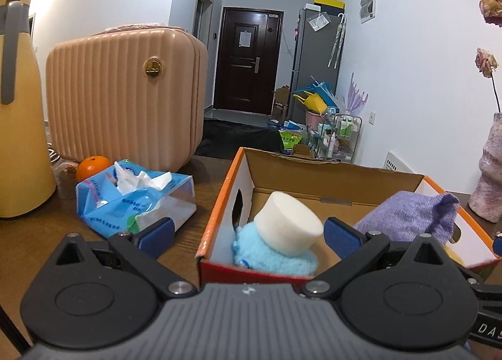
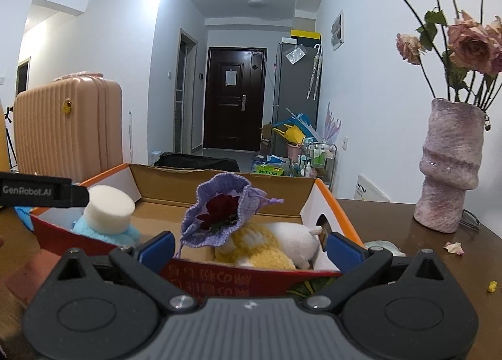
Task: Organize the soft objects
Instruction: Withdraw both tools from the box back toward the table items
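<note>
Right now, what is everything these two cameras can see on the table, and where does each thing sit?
cardboard box: one, orange-edged, table centre
foam cylinder: one, white, in box atop blue toy
blue plush toy: one, box's left end
purple knitted pouch: one, in box, holding a dark red flower
yellow-and-white plush toy: one, box's right end
tissue pack: one, blue, left of box
orange: one, behind tissues
suitcase: one, pink, back left
jug: one, yellow, far left
vase: one, mauve, right, holding dried roses
left gripper: open, empty
right gripper: open, empty
</note>
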`<state>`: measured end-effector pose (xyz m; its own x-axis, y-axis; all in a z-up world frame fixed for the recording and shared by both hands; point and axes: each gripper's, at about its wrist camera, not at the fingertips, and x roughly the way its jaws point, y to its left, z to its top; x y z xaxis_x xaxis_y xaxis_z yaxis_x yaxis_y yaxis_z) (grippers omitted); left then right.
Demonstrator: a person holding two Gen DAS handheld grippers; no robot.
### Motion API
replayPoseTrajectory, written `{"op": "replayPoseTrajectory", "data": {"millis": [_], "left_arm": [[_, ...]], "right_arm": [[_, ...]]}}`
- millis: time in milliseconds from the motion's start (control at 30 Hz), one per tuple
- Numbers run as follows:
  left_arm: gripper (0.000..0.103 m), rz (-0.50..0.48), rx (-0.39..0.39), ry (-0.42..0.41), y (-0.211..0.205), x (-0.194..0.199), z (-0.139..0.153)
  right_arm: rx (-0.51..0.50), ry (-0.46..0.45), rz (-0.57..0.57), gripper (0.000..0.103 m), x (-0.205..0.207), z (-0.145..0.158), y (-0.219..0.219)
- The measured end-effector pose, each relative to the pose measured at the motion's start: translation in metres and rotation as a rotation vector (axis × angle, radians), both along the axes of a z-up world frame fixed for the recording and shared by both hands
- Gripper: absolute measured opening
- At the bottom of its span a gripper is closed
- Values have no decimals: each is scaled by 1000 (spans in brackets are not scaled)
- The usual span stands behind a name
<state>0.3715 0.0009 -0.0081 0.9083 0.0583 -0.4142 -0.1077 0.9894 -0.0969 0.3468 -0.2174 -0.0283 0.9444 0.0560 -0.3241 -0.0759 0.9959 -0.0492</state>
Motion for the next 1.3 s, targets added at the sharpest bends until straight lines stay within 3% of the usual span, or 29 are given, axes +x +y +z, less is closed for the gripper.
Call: {"op": "replayPoseTrajectory", "data": {"millis": [600,833,1300], "left_arm": [[103,31,43,-130,-2,-67,23],[103,68,5,-182,10,-91,42],[103,10,49,-140,15,-123,40]], "right_arm": [[10,-67,12,103,-62,10,-7],[15,-82,9,103,-81,12,-11],[9,-105,20,103,-120,17,-10]]}}
